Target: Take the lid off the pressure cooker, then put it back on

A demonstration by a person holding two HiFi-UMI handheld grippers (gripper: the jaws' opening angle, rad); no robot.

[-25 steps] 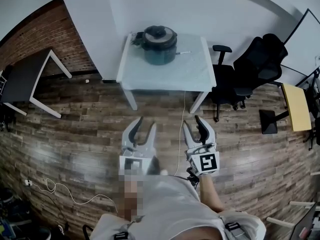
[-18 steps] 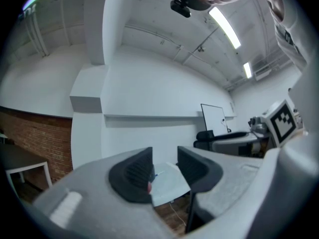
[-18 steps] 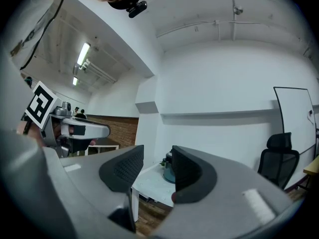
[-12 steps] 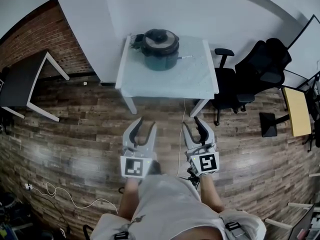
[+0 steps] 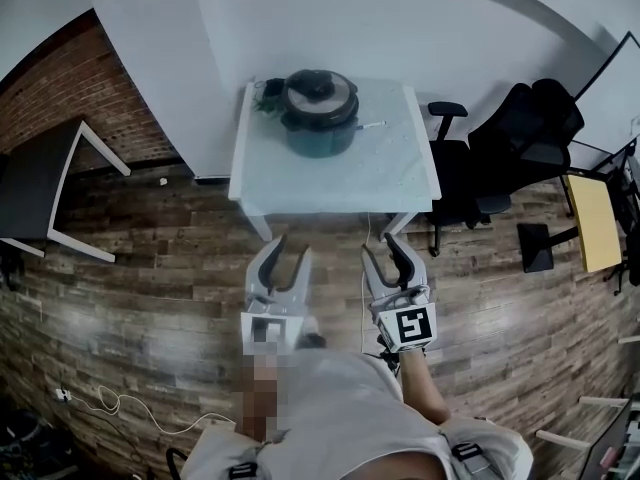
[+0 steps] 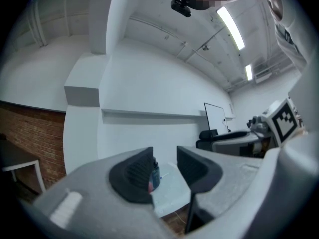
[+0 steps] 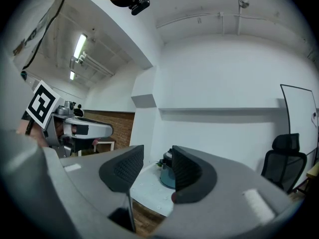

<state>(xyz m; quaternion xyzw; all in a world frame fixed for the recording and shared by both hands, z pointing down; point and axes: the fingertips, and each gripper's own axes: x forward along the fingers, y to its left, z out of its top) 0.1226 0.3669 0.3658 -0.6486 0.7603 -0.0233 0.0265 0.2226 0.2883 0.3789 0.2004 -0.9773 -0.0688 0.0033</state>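
The dark teal pressure cooker [image 5: 319,113], with its lid [image 5: 318,90] on, stands at the back left of a white table [image 5: 385,168]. My left gripper [image 5: 291,246] and right gripper [image 5: 381,244] are held side by side over the wood floor, just short of the table's front edge, both pointing at it. Each has its jaws a narrow gap apart with nothing between them. In the left gripper view, the left gripper [image 6: 165,167] frames a sliver of the cooker [image 6: 155,176]. Beyond the right gripper [image 7: 157,169], the cooker [image 7: 167,176] shows partly behind a jaw.
Two black office chairs [image 5: 520,128] stand right of the table, and a yellow-topped stand [image 5: 592,213] lies further right. A dark desk [image 5: 40,178] is at the left by the brick wall. A cord [image 5: 365,268] hangs from the table, and a cable [image 5: 130,408] lies on the floor.
The table and cooker have come closer in the head view as I moved toward them. Both grippers keep the same pose and gap.
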